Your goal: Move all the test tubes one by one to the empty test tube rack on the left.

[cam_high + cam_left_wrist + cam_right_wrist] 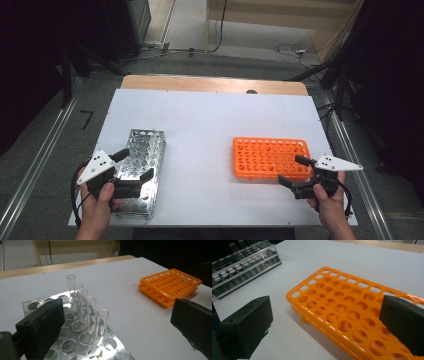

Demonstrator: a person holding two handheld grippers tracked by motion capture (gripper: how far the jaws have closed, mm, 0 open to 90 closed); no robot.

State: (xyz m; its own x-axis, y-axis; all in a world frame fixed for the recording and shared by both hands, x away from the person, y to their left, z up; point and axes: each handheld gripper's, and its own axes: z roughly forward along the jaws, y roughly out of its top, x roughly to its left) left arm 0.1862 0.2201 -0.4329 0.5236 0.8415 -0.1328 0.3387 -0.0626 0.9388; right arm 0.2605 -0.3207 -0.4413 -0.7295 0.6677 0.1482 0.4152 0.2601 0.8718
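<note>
Left hand-held gripper (134, 165) hovers wide open, empty, over the metal rack (142, 162); next, close on 1 glass tube (102, 322). Right hand-held gripper (293, 170), also open, waits by the orange rack (270, 157).

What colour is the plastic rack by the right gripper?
Bright orange plastic rack, clearest in the right gripper view.

Even bright overhead light, soft shadows, dark surroundings, slightly blurry frames

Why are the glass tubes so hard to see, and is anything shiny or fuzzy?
Left gripper view: the clear tubes show mainly as rims and glints; the metal rack glares. Right gripper view: the near tongs look soft and blurred. High view: the orange rack is evenly lit.
</note>
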